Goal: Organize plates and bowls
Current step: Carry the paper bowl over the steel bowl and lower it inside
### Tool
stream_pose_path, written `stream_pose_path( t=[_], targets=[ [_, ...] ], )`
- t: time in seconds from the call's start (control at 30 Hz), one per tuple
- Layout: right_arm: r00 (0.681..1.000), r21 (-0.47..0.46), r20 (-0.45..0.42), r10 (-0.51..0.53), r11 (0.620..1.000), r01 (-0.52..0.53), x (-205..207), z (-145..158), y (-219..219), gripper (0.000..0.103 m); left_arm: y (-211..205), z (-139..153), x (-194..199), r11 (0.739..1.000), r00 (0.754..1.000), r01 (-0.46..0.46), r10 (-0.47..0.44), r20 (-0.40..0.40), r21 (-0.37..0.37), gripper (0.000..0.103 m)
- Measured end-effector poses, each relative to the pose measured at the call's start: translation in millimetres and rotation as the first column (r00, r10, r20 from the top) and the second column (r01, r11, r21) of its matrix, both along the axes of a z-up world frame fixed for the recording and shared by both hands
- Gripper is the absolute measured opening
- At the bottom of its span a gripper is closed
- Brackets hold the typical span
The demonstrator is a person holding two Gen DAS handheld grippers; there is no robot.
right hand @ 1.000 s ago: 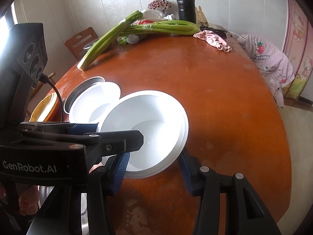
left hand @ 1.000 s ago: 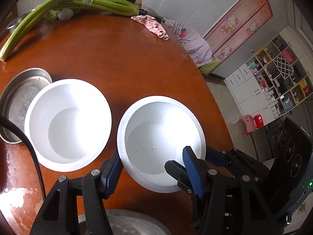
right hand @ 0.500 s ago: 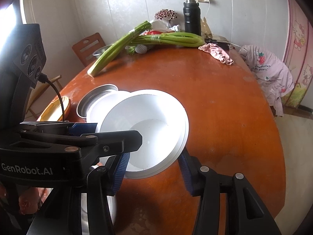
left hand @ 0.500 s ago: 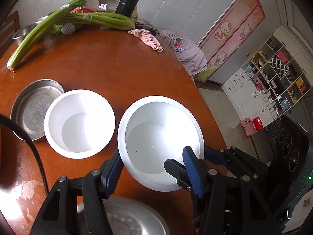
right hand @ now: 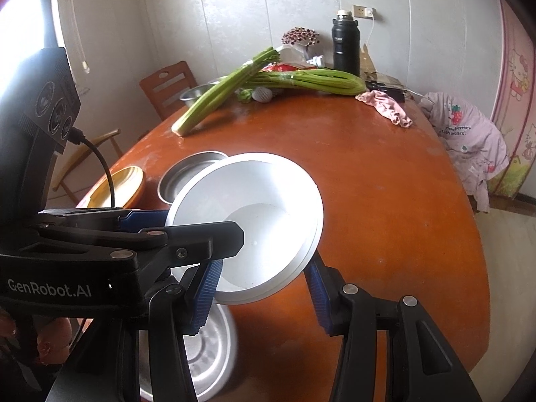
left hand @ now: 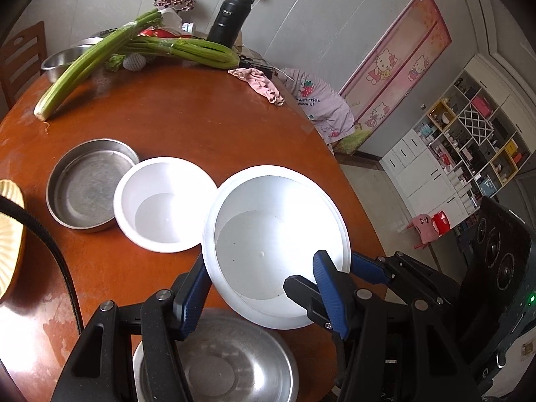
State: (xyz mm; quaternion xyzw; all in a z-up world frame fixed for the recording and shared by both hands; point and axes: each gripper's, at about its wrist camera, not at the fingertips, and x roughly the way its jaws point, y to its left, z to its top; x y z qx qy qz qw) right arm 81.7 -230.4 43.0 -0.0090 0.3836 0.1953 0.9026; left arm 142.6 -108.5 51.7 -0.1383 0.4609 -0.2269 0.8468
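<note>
A large white bowl [left hand: 278, 231] hangs tilted above the brown table [left hand: 187, 124], held from two sides. My left gripper [left hand: 261, 288] is shut on its near rim, one finger inside and one outside. My right gripper [right hand: 264, 288] spans the same bowl [right hand: 254, 214] across its width, fingers pressed on both outer sides. A smaller white bowl [left hand: 165, 204] stands on the table to the left, beside a round steel pan [left hand: 87, 184]. A steel bowl [left hand: 227, 361] lies below the lifted bowl near the table's front edge.
A yellow plate [right hand: 117, 184] sits at the left table edge. Celery stalks [left hand: 140, 47], a black flask [left hand: 227, 16], a steel basin [left hand: 60, 60] and a pink cloth [left hand: 261, 83] lie at the far side. A wooden chair [right hand: 167, 87] stands behind the table.
Both grippers have lifted the large white bowl up and back from the table. The small bowl and steel pan look farther off, and the steel bowl below has come into view.
</note>
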Motion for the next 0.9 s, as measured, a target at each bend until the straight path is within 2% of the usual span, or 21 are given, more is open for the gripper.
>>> stream_pose_path(
  t=[0.47,0.9],
  targets=[
    [0.997,0.000,0.015,0.071,0.997,-0.071,-32,3,34,0.052,31,5,-39,0.999,0.999,-0.047,0.047,0.026,-0.003,0.060],
    [0.993,0.010,-0.039,0.114,0.993,-0.114,-59,-17,45,0.052,38,-16,-68,0.999,0.999,-0.040,0.040,-0.009,0.031,0.060]
  ],
)
